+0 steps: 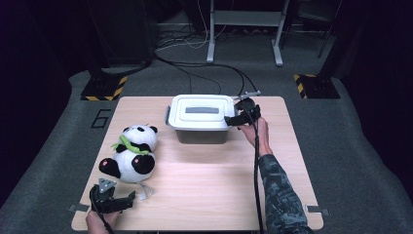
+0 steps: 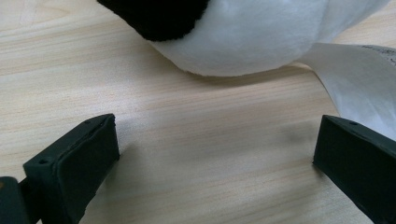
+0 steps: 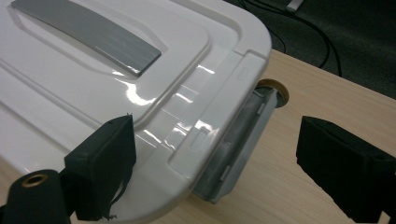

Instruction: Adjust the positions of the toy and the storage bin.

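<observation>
A white-lidded plastic storage box (image 1: 202,117) stands at the back middle of the wooden table (image 1: 209,180). My right gripper (image 1: 233,120) is at its right end, open. In the right gripper view one jaw hangs over the lid (image 3: 93,70) and the other over the bare table, with the grey side latch (image 3: 238,144) between them (image 3: 215,135); the pads do not press on it. A plush panda (image 1: 132,153) lies at the left. My left gripper (image 1: 127,200) rests open near the front left edge, just short of the panda's white belly (image 2: 243,42) and its fabric tag (image 2: 359,79).
The table stands on grey carpet. Behind it are black cables (image 1: 204,66), a metal stand's legs (image 1: 243,34) and two hazard-taped bases (image 1: 103,87). The person's right sleeve (image 1: 282,195) lies across the front right of the table.
</observation>
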{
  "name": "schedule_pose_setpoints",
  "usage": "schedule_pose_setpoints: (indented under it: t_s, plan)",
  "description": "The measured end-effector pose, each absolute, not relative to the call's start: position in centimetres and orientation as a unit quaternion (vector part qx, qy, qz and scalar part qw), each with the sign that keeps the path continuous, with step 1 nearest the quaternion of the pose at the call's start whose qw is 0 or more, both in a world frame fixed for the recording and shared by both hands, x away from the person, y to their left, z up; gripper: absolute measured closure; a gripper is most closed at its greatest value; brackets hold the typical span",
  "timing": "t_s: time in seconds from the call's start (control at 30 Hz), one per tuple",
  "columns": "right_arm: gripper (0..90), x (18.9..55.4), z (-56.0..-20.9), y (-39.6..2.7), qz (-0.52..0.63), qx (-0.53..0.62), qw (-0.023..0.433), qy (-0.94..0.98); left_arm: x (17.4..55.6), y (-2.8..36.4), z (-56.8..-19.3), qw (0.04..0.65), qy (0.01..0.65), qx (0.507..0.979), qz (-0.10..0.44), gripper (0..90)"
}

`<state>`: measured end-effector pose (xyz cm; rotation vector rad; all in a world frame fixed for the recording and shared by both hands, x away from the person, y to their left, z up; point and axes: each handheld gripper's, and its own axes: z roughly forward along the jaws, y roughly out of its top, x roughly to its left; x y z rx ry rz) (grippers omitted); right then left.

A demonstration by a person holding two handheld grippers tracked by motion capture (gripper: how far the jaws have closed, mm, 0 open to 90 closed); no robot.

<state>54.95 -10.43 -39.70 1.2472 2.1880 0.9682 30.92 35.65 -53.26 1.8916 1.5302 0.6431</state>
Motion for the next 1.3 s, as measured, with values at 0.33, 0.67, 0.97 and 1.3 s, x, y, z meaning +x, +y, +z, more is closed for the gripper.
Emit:
schedule_pose_setpoints:
  t_s: [0.33, 0.67, 0.97, 1.3]
  plan:
    - [16.1, 54.3, -39.4, -12.6, 0.356, 0.485, 0.235, 0.764, 30.9, 35.7, -53.3, 0.308, 0.579, 0.715, 0.243, 0.0]
    - [44.5, 55.2, -41.5, -12.6, 0.35, 0.509, 0.215, 0.756, 30.9, 35.7, -53.2, 0.306, 0.576, 0.718, 0.245, 0.0]
    - [74.8, 55.4, -42.0, -12.2, 0.373, 0.514, 0.184, 0.75, 30.9, 35.6, -53.2, 0.307, 0.575, 0.719, 0.242, 0.0]
    - [78.3, 54.9, -41.9, -12.7, 0.371, 0.528, 0.185, 0.741, 30.9, 35.6, -53.2, 0.307, 0.575, 0.719, 0.242, 0.0]
